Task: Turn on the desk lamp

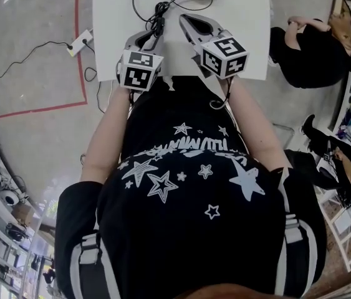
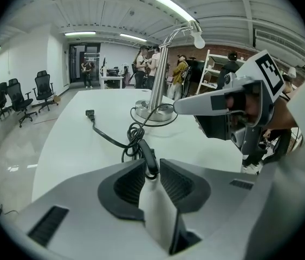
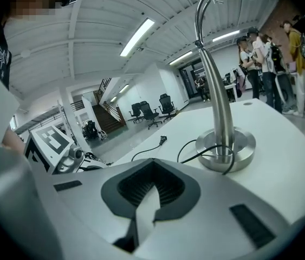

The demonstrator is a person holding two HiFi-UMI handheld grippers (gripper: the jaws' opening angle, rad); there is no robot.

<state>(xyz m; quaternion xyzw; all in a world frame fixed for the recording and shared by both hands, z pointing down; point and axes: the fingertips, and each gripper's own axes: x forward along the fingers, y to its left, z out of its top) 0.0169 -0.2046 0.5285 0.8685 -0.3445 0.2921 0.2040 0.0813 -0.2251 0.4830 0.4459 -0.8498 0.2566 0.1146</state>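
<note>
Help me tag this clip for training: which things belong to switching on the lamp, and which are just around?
Job: desk lamp; its cord; inline switch, pinched by the left gripper; loose plug on the table.
Just around: right gripper, shut and empty; office chairs; shelf rack; bystanders.

White table [image 1: 250,17], desk lamp [image 2: 153,111], tangled cord [image 2: 147,151]

Your left gripper [image 2: 152,168] pinches the black cord switch [image 2: 146,150] on the white table [image 2: 65,145]. The silver desk lamp [image 2: 160,75] stands behind it.
</note>
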